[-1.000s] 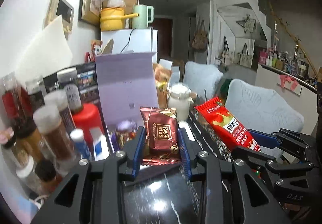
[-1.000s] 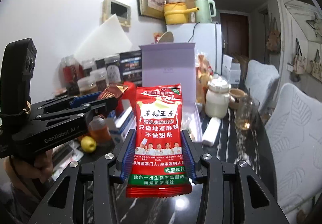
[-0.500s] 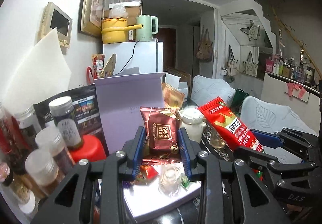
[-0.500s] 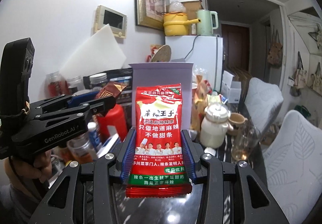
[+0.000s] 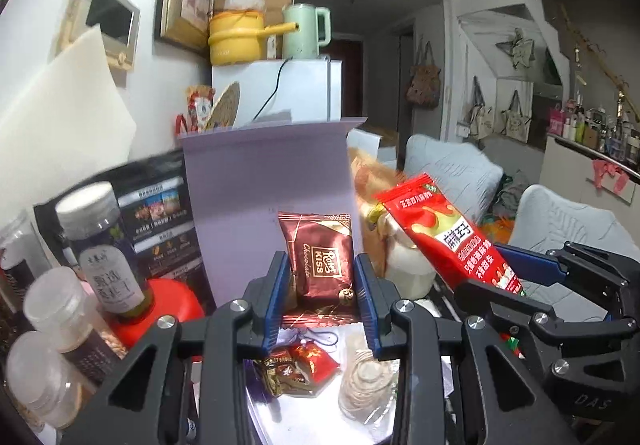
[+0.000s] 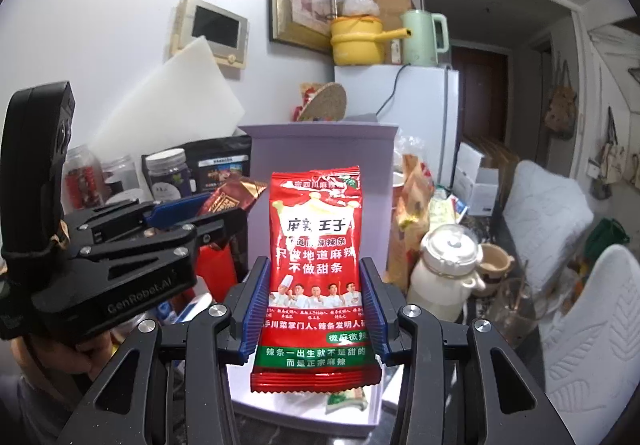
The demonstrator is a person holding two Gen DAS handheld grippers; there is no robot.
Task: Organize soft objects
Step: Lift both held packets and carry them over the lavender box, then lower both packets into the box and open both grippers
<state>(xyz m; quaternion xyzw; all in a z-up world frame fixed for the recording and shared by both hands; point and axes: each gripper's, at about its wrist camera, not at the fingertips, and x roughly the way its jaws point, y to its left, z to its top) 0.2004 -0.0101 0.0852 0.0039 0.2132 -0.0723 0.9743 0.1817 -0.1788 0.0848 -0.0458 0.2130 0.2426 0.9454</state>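
Both grippers have closed in on the lilac box [image 5: 264, 181], now filling the 12 o'clock view. Left gripper [image 5: 320, 295] jaws clench the chocolate packet [image 5: 320, 257]; right gripper [image 6: 316, 309] jaws clench the red snack pouch [image 6: 316, 245] over its tray.

Home: fridge [image 6: 416, 105], chairs [image 5: 452, 173]

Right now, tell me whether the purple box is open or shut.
Open. The purple box has its lid standing upright behind the tray, and wrapped sweets lie uncovered inside the tray.
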